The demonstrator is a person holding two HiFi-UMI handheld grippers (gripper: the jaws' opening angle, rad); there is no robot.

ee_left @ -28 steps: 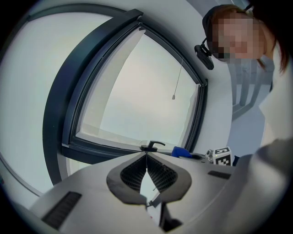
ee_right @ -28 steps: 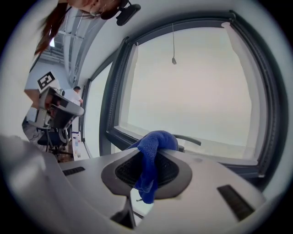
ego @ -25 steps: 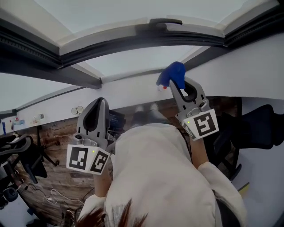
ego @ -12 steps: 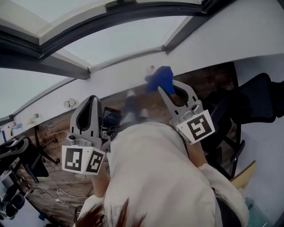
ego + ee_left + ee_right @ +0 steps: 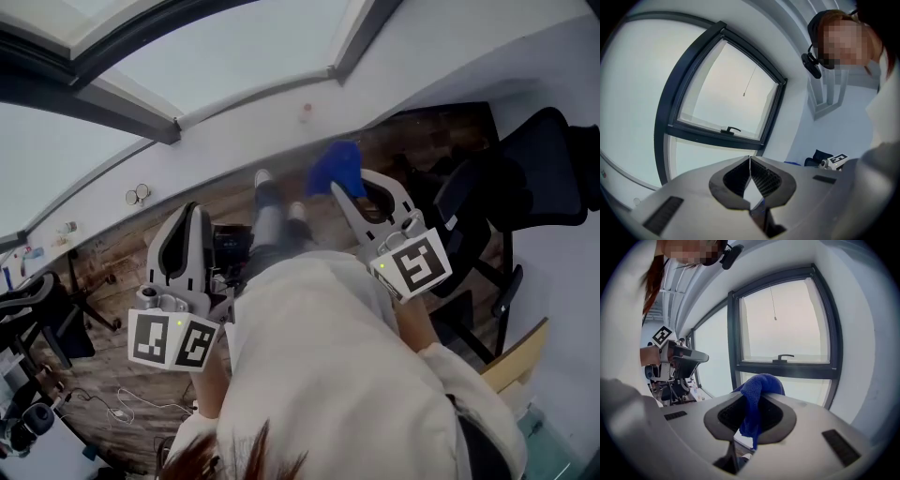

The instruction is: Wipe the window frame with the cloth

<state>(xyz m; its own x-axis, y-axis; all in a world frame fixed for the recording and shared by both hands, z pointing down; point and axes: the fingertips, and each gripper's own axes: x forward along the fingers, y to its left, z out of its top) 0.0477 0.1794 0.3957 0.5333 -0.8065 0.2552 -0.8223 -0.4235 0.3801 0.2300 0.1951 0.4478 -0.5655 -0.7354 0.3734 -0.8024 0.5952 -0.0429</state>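
Observation:
A blue cloth (image 5: 336, 169) is pinched in my right gripper (image 5: 345, 192), which is shut on it; the cloth (image 5: 757, 394) bunches above the jaws and hangs down between them. It is held in the air below the white wall, away from the dark window frame (image 5: 122, 108). In the right gripper view the frame (image 5: 787, 369) with its handle (image 5: 785, 357) lies straight ahead, at a distance. My left gripper (image 5: 185, 234) is lower left, jaws shut with nothing in them (image 5: 750, 159); it faces the same window frame (image 5: 717, 133).
The person's shoes (image 5: 267, 187) stand on a wooden floor (image 5: 112, 272). Black office chairs sit at the right (image 5: 534, 178) and far left (image 5: 37, 319). Wall sockets (image 5: 136, 195) and a small red-topped fitting (image 5: 306, 112) are on the white wall below the window.
The right gripper with the cloth has come away from the wall under the window and dropped lower. The window frame has slid up and out of the head view. The left gripper stays shut.

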